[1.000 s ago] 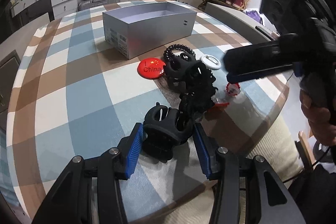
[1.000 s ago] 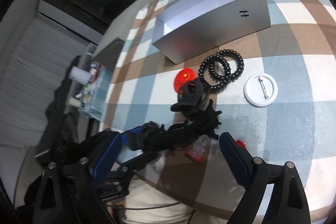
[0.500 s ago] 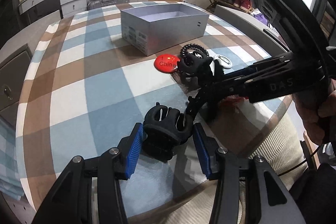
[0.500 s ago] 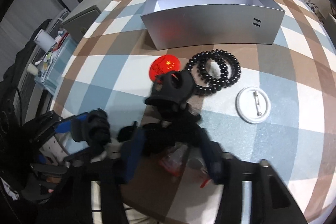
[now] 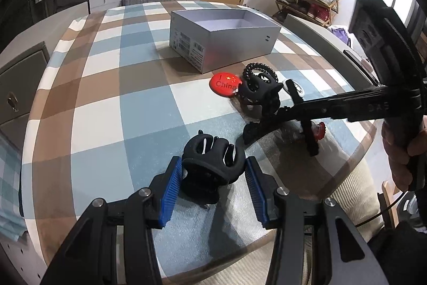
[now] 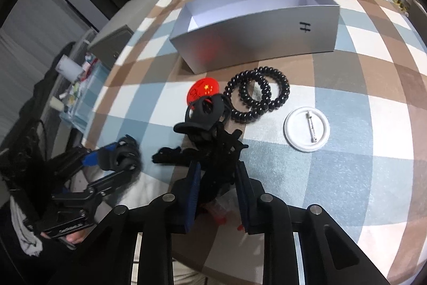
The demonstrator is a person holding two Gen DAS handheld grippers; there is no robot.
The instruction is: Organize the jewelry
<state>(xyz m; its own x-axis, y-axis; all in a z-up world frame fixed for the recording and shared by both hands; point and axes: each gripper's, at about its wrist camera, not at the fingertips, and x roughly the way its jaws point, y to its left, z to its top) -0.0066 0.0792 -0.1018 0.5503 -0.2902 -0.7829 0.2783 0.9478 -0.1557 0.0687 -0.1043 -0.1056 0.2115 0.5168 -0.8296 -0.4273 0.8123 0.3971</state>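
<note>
Left gripper [image 5: 213, 178]: blue pads bracket a black claw clip [image 5: 213, 162] sitting on the checked tablecloth [image 5: 106, 111]; pads appear to touch its sides, though contact on the right is hard to confirm. Right gripper [image 5: 280, 135] reaches in from the right edge, held by a hand [image 5: 400, 151], its jaws having just been closing over the dark clip pile [image 5: 260, 95]. Red China badge [image 5: 224, 84] lies just left of that pile. Open silver box [image 5: 224, 39] stands behind, well apart from the left gripper.
</note>
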